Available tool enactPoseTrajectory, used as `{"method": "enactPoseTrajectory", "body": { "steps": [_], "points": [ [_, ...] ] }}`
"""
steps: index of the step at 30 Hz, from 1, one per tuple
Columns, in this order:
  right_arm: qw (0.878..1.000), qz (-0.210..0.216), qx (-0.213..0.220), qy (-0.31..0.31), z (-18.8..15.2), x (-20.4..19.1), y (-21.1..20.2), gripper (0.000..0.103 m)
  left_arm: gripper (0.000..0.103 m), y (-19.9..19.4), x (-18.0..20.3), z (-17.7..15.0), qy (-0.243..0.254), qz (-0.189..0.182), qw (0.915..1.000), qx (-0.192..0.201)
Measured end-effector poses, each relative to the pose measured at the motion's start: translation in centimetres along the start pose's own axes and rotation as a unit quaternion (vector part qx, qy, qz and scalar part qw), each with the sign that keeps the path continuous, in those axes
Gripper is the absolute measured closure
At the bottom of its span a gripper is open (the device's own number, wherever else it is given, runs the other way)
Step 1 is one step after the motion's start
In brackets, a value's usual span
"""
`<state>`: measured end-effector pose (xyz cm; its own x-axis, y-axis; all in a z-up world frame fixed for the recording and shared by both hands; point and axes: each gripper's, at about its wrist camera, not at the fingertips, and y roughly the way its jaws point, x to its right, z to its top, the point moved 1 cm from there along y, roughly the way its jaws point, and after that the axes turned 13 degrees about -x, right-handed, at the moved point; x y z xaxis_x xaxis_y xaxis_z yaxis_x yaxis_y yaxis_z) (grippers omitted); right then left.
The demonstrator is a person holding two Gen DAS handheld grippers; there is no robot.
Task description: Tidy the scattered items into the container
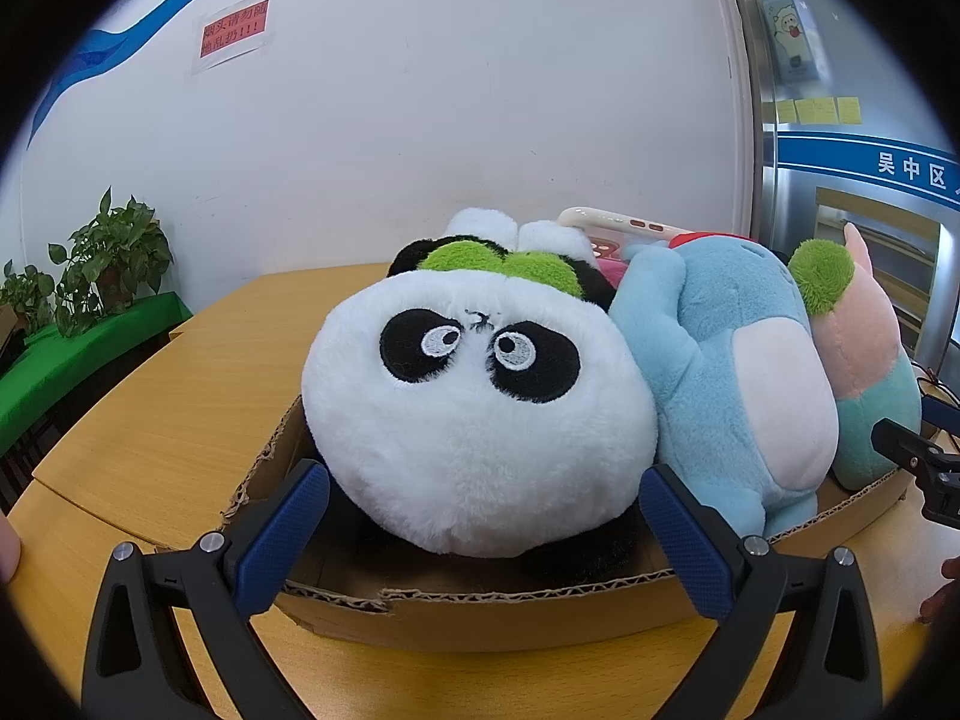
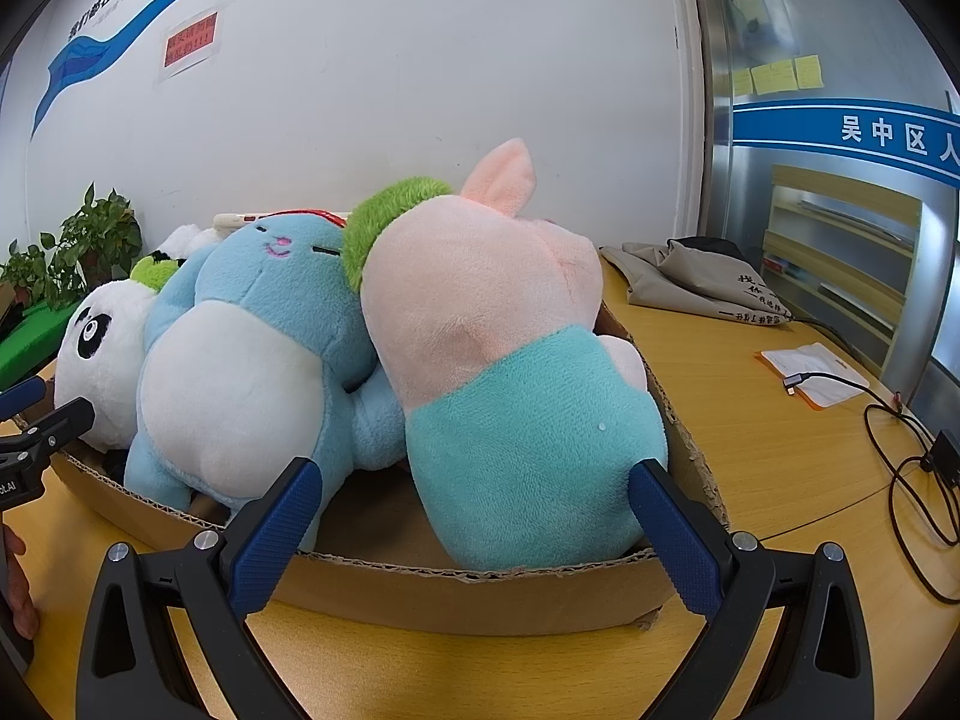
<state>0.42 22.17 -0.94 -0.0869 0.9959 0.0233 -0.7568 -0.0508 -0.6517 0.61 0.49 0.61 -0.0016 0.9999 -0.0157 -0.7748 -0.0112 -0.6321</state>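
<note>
Both grippers, left gripper (image 1: 483,507) and right gripper (image 2: 474,504), stand with jaws wide and empty at the cardboard box's (image 1: 480,612) near rim. The panda plush (image 1: 474,420), blue plush (image 2: 252,360) and pink plush (image 2: 498,360) are piled inside it on the bench (image 1: 150,420). Risk: the pile stands well above the low walls, so a nudge could roll the panda plush out.

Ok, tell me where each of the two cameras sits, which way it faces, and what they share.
Left wrist: on the left gripper, facing forward and slightly down at the panda plush in the cardboard box; its own open blue fingers show, plus the right gripper's tip at the right edge.
Right wrist: on the right gripper, facing the pink and teal plush; its open fingers show.
Shared: box, panda, blue plush, wall.
</note>
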Motion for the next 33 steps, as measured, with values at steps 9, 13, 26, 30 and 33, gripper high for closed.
{"method": "enactPoseTrajectory", "body": {
  "steps": [9,13,26,30,33],
  "points": [
    [1.000,0.021,-0.013,-0.017,-1.1,1.8,-2.4,0.000,0.001,-5.6,-1.7,-2.4,0.027,-0.039,0.9988,-0.006],
    [0.999,0.030,-0.020,-0.023,-3.3,3.9,-5.0,0.000,0.001,-7.7,-4.1,-5.3,0.066,-0.015,0.9966,-0.047],
    [0.974,0.038,-0.219,-0.049,-10.6,15.9,-3.9,0.000,0.000,-3.0,-13.5,-10.6,0.076,-0.064,0.9618,-0.255],
    [0.971,0.054,-0.220,-0.074,-10.2,16.7,-3.9,0.000,0.000,-2.2,-14.9,-10.3,0.092,-0.077,0.9600,-0.253],
    [0.970,0.064,-0.216,-0.089,-10.1,16.7,-3.7,0.000,0.000,-1.4,-16.0,-10.0,0.090,-0.077,0.9615,-0.248]
  ]
}}
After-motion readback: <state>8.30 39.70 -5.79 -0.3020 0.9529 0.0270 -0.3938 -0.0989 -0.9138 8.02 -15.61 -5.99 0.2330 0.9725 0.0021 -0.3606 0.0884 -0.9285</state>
